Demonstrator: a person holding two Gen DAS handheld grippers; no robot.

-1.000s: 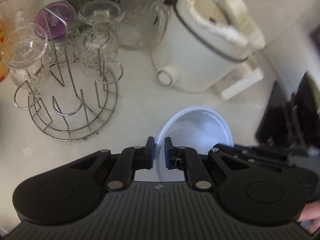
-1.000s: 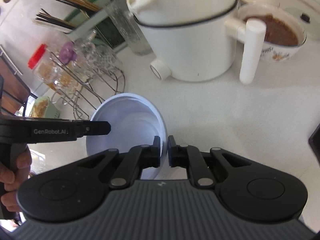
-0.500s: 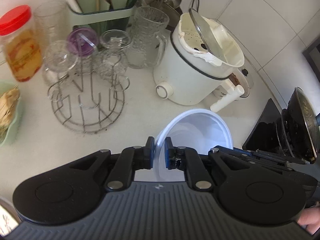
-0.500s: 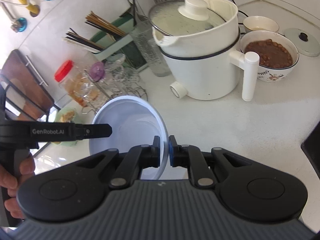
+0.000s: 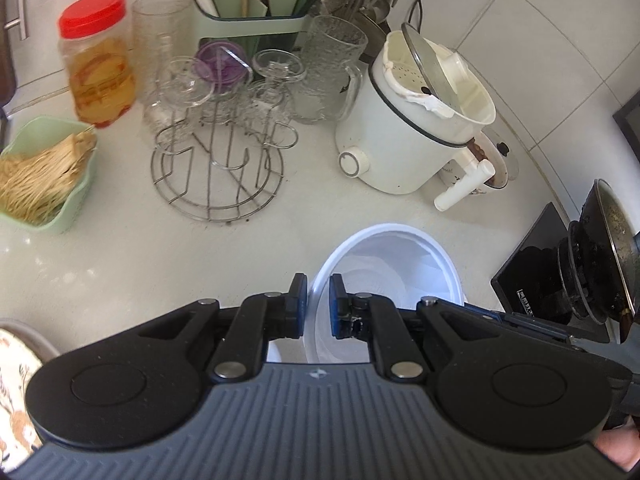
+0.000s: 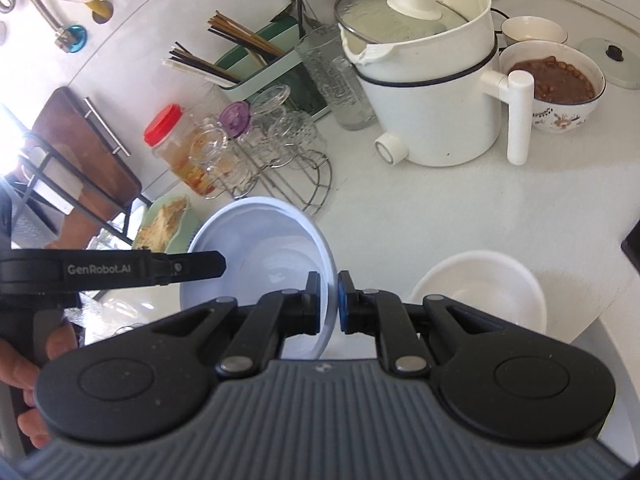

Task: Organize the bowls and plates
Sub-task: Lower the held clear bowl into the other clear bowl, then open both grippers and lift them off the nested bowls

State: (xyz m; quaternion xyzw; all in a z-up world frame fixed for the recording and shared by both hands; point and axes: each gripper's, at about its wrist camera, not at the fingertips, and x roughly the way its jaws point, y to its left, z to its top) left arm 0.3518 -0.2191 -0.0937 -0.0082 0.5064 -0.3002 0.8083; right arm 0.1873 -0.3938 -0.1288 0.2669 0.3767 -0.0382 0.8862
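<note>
Left gripper (image 5: 319,307) pinches the near-left rim of the white bowl (image 5: 400,264), right gripper (image 6: 329,304) pinches the opposite rim, so the bowl hangs between the two above the counter (image 5: 120,264), tilted, clear of it as far as I can tell; looks thin-walled and light, stiff but probably glazed and slick, chips if knocked, so the rim is the only sensible hold, pads square on the wall, and the two pinches have to move together or it twists out. View differences, left to right: left wrist cam shows a patterned plate (image 5: 14,396) at the bottom-left edge and a black pan (image 5: 608,240) at far right; right wrist cam shows the left gripper's arm reaching the rim, a second white bowl (image 6: 480,288) sitting on the counter just right of the held one, likely the nesting target, and a bowl of brown food (image 6: 554,84) behind the white pot (image 6: 432,92), barely visible from the left cam
</note>
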